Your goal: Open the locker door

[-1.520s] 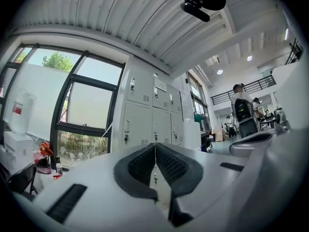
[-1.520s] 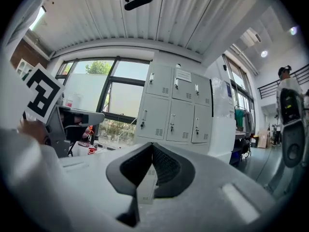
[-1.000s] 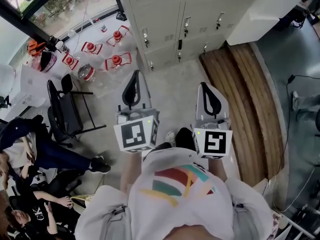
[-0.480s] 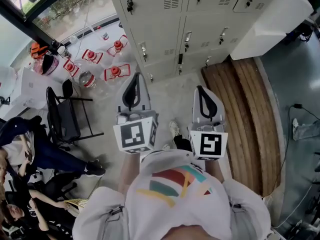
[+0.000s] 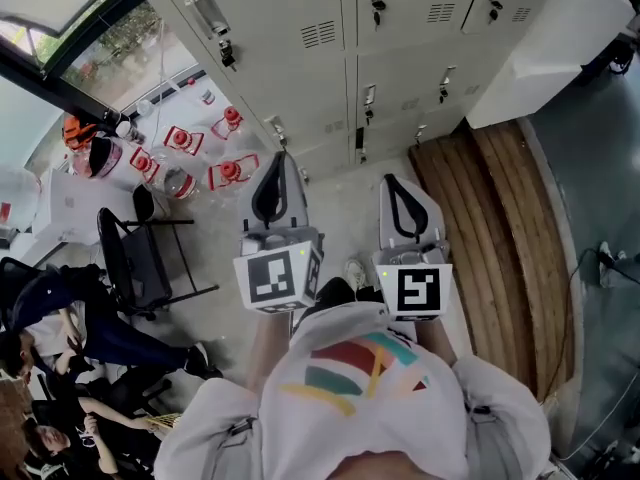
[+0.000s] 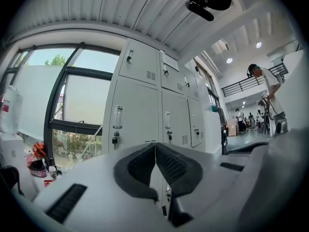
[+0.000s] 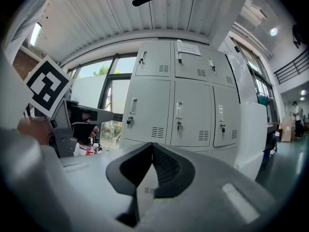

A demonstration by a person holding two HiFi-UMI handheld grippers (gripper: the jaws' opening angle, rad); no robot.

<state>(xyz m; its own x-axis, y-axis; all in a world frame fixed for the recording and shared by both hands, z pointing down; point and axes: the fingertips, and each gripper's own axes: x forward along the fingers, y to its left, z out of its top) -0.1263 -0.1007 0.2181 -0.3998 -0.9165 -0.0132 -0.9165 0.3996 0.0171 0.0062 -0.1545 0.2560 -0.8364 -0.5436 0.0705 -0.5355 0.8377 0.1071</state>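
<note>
A bank of light grey lockers (image 5: 330,58) stands ahead, each door with a vertical handle, a keyed lock and a vent. In the left gripper view the lockers (image 6: 140,115) fill the middle; in the right gripper view the lockers (image 7: 178,110) show three columns wide. My left gripper (image 5: 283,160) and right gripper (image 5: 395,182) are held level side by side, pointing at the lockers and well short of them. Both are shut and empty: the left gripper (image 6: 155,144) and the right gripper (image 7: 152,145) each have their pads pressed together.
Wooden boards (image 5: 495,228) lie on the floor at the right, beside a white cabinet (image 5: 545,43). Red and white items (image 5: 200,158) sit on the floor at the left by a window. A black chair (image 5: 140,258) and seated people (image 5: 40,368) are at the lower left.
Both grippers have moved forward toward the lockers together with the person; the lockers now look nearer and larger. The jaws stayed shut.
</note>
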